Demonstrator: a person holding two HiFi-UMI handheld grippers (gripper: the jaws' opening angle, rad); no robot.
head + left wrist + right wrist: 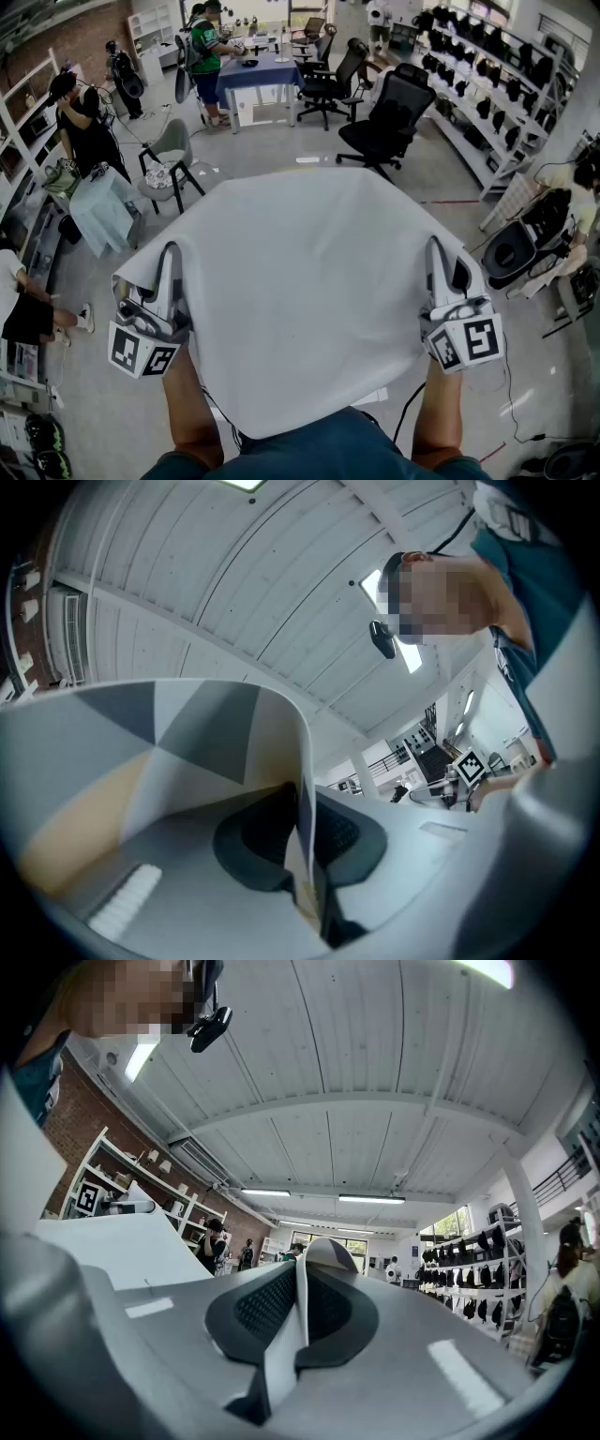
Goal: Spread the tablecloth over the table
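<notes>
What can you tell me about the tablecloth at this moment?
The tablecloth is a thin, pale sheet, plain white from above; the left gripper view shows grey and beige triangles on it. It hangs in the air, stretched fairly flat between the left gripper and the right gripper, each shut on a side edge. Its near edge sags toward the person's body.

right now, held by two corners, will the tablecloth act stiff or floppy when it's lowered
Probably floppy: the tablecloth curls over at its edge beside the left gripper and hangs loose between it and the right gripper. Likely light, since two thin pinches carry all of it. It may slip if tugged; only narrow edges sit in the shut jaws.
</notes>
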